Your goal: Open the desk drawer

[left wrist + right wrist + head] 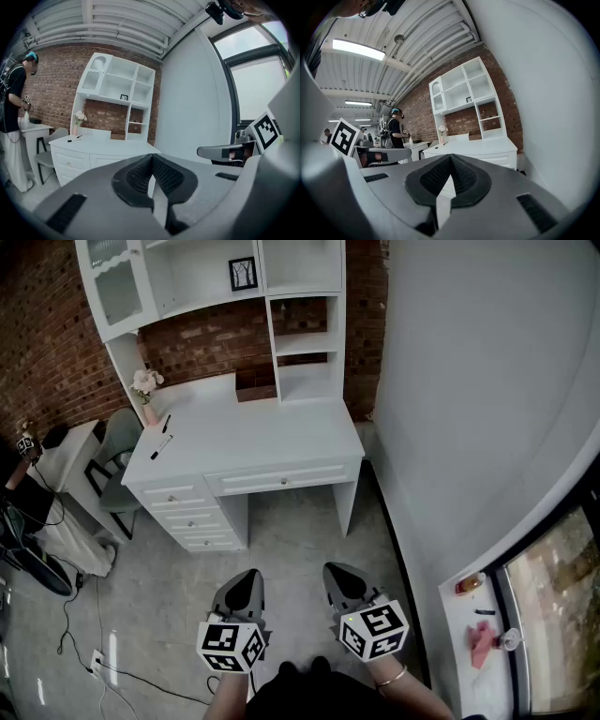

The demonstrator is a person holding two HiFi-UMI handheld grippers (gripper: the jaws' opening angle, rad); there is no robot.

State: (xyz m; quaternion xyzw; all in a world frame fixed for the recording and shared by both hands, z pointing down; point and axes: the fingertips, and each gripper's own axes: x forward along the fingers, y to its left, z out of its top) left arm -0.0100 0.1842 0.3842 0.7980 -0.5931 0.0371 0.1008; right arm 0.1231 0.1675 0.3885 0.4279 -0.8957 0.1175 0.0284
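Although the wide drawer (281, 476) is seen fully shut under the bench (253, 432) top, at the far middle of the scene, it is well apart from both grippers. Little is offered to hold by its small knob (284, 482); it is judged that a grip could slip off, or the drawer bind if pulled askew. The left gripper (247, 577) and right gripper (336, 570) are held near, side by side, each with jaws pressed together on nothing, so they would have to be parted first. A stack of small drawers (187, 512) just left could be taken by mistake. A marker (161, 446) and a flower vase (145, 397) are set on the bench's left, with a chair (112, 460) beyond. Nothing is seen standing in the way.
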